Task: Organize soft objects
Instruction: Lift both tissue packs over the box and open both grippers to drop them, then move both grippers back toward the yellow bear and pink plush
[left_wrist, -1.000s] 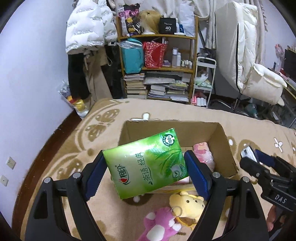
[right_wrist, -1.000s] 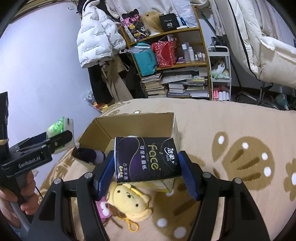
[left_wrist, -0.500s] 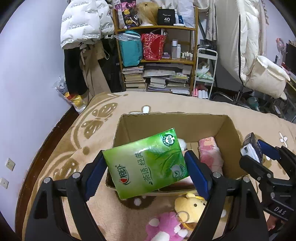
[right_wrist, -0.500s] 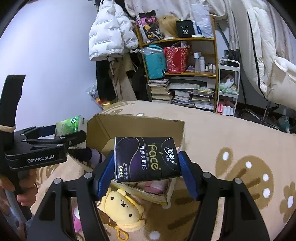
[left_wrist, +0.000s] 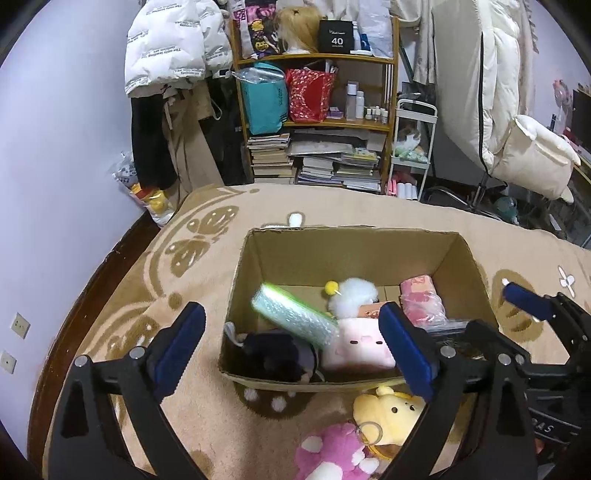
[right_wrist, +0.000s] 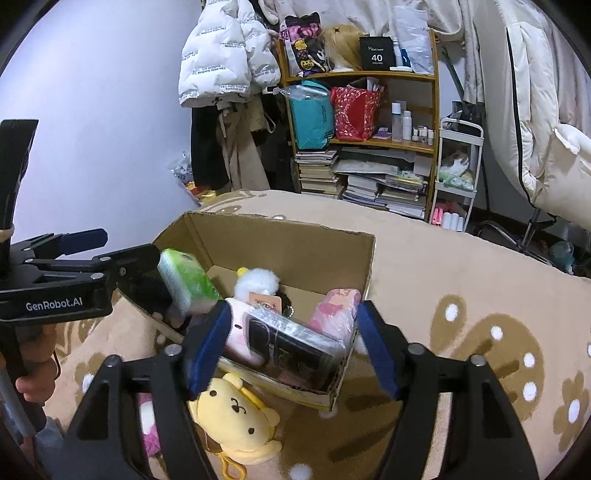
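Note:
An open cardboard box stands on the rug, with plush toys and a pink pack inside. My left gripper hangs over its near left part, jaws opening. The green tissue pack, blurred, is loose below the pads and tips into the box. My right gripper is over the near right corner, jaws also opening. The black tissue pack lies free under it on the box's contents. A yellow plush and a pink plush lie on the rug in front of the box.
Behind the rug are a wooden shelf full of books and bags and a white trolley. Coats hang at the back left. A chair draped in white bedding is at the right. A hand holds the left gripper's handle.
Both grippers have spread their jaws. The green pack has left the left pads and the black pack the right pads, and both have dropped into the box.

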